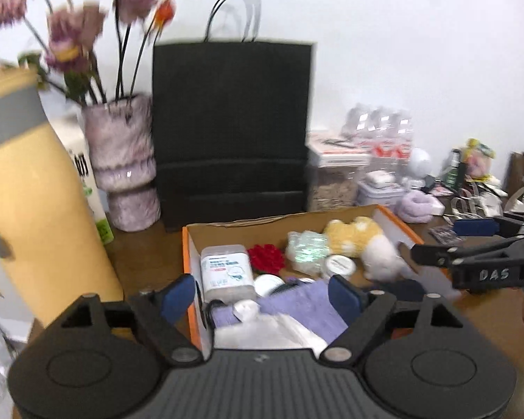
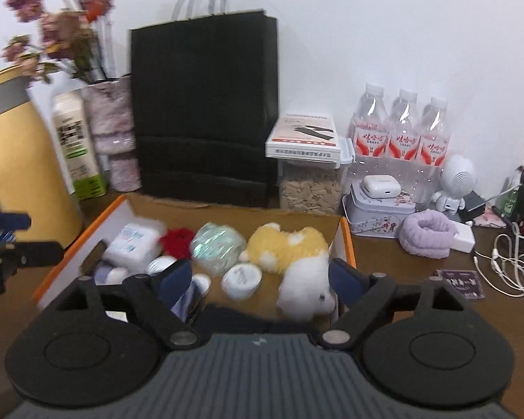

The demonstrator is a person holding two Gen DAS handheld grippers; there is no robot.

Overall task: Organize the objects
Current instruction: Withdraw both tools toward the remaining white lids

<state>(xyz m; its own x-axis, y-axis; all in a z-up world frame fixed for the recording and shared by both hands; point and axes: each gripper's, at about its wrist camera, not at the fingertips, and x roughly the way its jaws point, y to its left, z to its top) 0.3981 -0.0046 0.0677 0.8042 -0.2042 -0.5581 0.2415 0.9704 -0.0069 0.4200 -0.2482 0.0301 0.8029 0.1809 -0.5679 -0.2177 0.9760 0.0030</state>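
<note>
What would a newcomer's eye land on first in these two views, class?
The tall black bag stands at the back against the wall. In front of it lies an open box crammed with small things, a yellow-and-white plush the brightest. A yellow flask looms at the left, beside a vase of flowers.

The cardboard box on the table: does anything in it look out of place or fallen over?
Yes. In the cardboard box, the plush toy lies on its side among small jars and packets. The items look jumbled, not arranged. Nothing looks spilled or broken, though the pictures are blurred.
</note>
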